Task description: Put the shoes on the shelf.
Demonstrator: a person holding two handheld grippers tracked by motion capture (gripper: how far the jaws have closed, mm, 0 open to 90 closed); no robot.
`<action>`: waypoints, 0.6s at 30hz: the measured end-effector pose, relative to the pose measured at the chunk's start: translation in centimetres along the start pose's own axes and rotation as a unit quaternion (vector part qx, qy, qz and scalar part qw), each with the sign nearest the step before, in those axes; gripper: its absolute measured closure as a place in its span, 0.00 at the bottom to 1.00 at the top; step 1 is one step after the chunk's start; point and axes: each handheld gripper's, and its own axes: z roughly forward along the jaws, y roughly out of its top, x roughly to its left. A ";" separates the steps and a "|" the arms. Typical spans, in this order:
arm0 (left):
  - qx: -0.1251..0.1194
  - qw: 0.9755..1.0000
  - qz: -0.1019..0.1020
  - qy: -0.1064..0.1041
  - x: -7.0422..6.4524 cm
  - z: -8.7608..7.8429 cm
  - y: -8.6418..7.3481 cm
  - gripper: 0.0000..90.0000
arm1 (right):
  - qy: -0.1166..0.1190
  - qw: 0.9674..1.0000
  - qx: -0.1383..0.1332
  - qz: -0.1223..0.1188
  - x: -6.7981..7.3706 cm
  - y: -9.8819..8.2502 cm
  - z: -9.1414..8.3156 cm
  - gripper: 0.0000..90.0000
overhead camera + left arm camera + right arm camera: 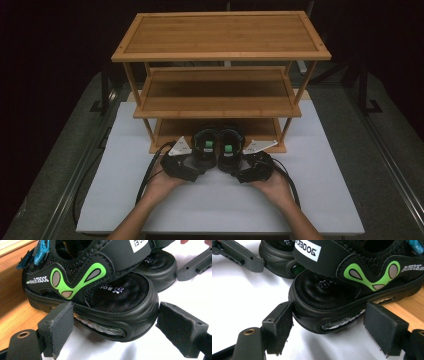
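black sandals sitting half on the rack's bottom shelf (170,131); left tongs (110,335) and right tongs (327,332) straddling left sandal (100,290) and right sandal (352,287) heels, unclenched, push-in remaining.

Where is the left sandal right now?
In the high view, the left sandal sits mid-table beside its pair, toe on the wooden rack's bottom shelf, heel between the left tool jaws.
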 end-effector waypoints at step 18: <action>0.008 1.000 -0.001 0.015 2.4 1.9 1.0 0.16 | -0.016 1.000 -0.019 0.013 -2.7 1.8 1.8 0.36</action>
